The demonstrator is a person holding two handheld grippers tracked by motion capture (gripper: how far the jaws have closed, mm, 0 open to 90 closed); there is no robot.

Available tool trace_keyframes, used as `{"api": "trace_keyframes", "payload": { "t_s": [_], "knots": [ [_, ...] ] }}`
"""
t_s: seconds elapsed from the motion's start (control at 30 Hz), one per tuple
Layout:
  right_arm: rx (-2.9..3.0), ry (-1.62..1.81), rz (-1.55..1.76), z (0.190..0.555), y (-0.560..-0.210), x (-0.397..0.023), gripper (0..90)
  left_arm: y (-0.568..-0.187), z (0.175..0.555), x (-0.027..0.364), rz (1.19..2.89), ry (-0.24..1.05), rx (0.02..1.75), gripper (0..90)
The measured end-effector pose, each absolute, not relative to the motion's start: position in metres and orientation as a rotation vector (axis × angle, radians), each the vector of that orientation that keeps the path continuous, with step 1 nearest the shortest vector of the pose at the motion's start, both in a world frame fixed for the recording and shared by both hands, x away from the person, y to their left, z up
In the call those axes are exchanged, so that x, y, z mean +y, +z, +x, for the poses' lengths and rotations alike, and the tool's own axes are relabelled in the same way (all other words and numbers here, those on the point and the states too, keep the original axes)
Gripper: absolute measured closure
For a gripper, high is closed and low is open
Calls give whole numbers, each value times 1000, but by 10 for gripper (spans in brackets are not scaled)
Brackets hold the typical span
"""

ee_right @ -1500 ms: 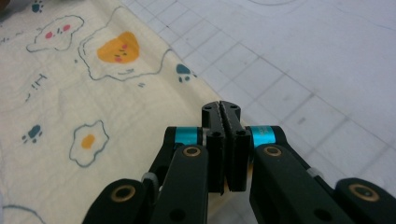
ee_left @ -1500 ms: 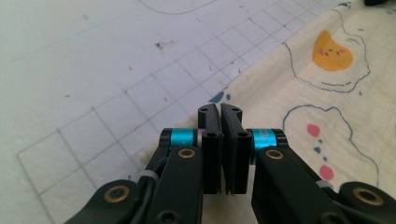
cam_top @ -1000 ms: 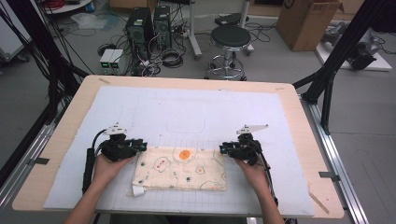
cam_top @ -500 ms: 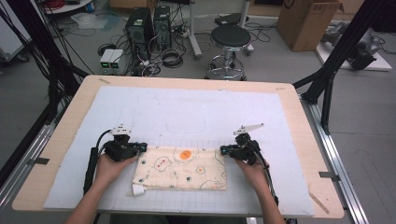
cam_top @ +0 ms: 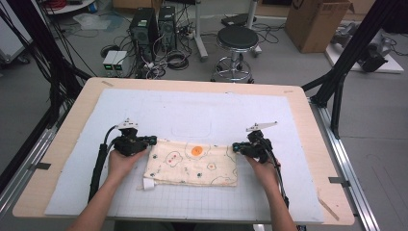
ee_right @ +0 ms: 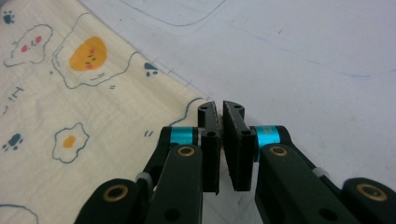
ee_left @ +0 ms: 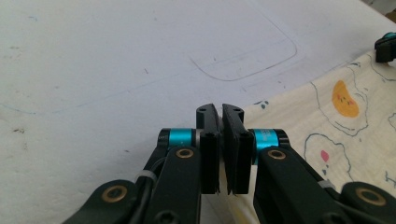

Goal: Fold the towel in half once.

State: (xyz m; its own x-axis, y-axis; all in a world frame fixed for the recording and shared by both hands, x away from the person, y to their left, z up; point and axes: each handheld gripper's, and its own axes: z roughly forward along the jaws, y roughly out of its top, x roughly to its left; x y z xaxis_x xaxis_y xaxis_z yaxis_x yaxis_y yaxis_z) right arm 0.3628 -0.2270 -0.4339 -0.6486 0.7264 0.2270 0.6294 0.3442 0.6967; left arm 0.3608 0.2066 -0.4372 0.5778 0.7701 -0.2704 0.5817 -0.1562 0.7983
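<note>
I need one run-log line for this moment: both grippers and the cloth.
left hand-held gripper: shut on cloth far-left corner | right hand-held gripper: shut on far-right corner | cloth: flat on white mat

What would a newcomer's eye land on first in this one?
Probably the cream cloth printed with fried eggs, lying flat on the near half of the white mat. The left gripper sits at the cloth's far left corner and the right gripper at its far right corner, each with its jaws having just closed onto the fabric's corner. Beyond the table, a black stool and computer towers stand on the floor.
</note>
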Motion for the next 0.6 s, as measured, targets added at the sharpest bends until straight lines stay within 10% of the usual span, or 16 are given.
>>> {"api": "trace_keyframes", "payload": {
  "t_s": [0.6],
  "knots": [
    [2416, 1280, 1126, 346, -417, -218, 445, -424, 351, 210, 1854, 269, 1003, 507]
  ]
}}
